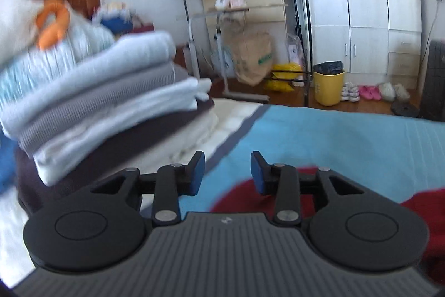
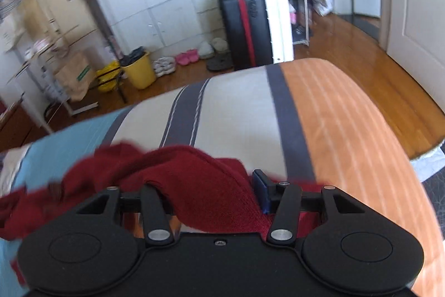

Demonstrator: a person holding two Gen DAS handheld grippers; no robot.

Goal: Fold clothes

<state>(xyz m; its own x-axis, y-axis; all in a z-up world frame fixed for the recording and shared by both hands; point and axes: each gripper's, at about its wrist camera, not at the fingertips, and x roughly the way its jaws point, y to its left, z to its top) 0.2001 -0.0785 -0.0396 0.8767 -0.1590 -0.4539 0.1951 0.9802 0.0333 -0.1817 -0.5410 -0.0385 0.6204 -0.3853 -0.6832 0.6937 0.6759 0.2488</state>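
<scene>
Dark red knit garment [image 2: 194,185] crumpled on striped bedspread; folded stack [image 1: 91,102] nearby.

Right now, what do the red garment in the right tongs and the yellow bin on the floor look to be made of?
Red garment: seems a knitted fabric, matte, perhaps wool or acrylic; a fine ribbed weave shows where it bunches in the right tongs. Yellow bin: likely plastic, smooth and evenly coloured, with a dark liner bag.

Sweater [image 2: 178,180] on bed [image 2: 239,113], stack [image 1: 91,91] left.

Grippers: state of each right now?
Left gripper: open, empty, above the red garment.
Right gripper: red garment bunched between its fingers; looks shut on it.
</scene>
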